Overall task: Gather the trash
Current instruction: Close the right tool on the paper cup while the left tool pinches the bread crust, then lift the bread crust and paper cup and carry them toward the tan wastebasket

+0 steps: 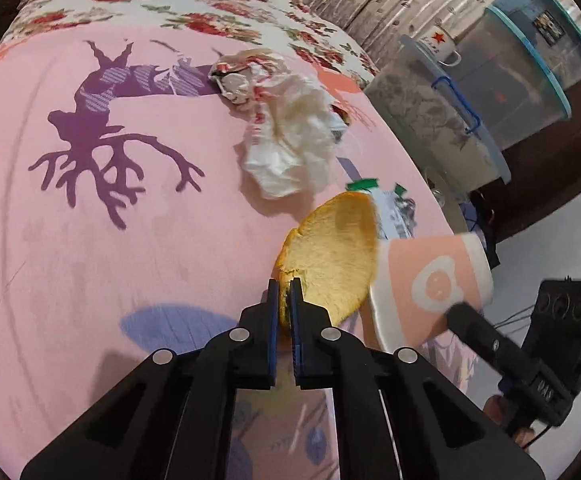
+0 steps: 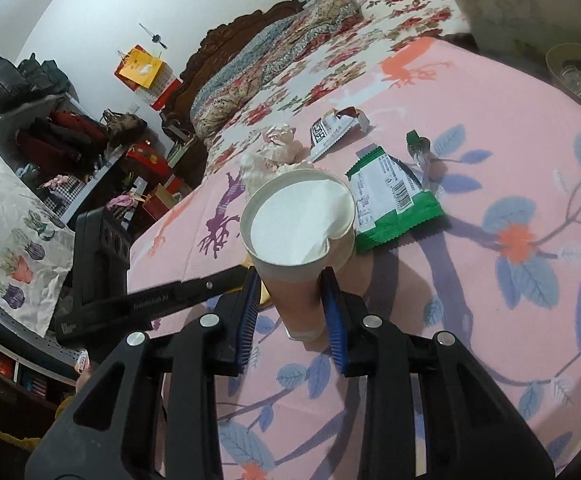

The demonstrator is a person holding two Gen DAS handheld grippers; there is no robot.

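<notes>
A curved yellow-orange peel [image 1: 330, 256] stands on edge on the pink bedsheet [image 1: 130, 220]. My left gripper [image 1: 285, 288] is shut on its lower rim. Just right of it, my right gripper [image 2: 290, 280] is shut on a pink paper cup [image 2: 298, 220] with a white inside, held tilted over the sheet; the cup [image 1: 430, 280] touches the peel in the left wrist view. Beyond lie a crumpled white tissue [image 1: 290, 136], a green snack wrapper [image 2: 394, 204], a white and red wrapper [image 2: 334, 128] and a small green scrap [image 2: 418, 144].
Clear lidded storage bins [image 1: 430, 108] with a red-star mug [image 1: 438, 46] on top stand past the bed's right edge. A floral quilt [image 2: 290, 48] covers the far half of the bed. Shelves with bags and clothes [image 2: 70, 136] are on the left.
</notes>
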